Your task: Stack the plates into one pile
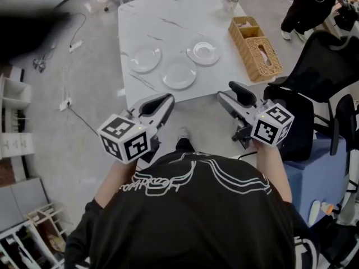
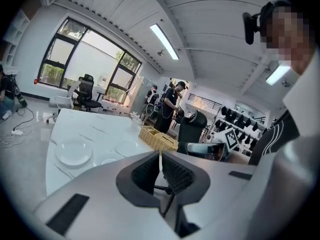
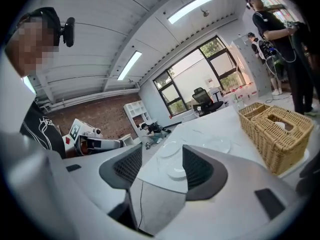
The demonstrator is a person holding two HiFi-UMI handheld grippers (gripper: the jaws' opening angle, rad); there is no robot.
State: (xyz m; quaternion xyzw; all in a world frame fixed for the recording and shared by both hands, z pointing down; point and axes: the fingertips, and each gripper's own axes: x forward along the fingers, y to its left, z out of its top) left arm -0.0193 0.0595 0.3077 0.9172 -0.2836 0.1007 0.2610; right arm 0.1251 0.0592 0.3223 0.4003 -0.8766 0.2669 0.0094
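Here, three white plates lie apart on the marble-patterned table, none stacked. They are the left plate, the middle plate, which is nearest the front edge, and the right plate (its centre shows a raised ring or a small dish; which one cannot be told). Two wicker baskets stand along the table's right edge. The left gripper is held at the table's front edge, on the person's side of the middle plate. Its jaws are closed together with nothing between them. The right gripper is held near the front right corner, its jaws apart and empty. In its own view, the table top and plates show through the gap. Neither gripper touches a plate. A black chair stands to the right of the table.
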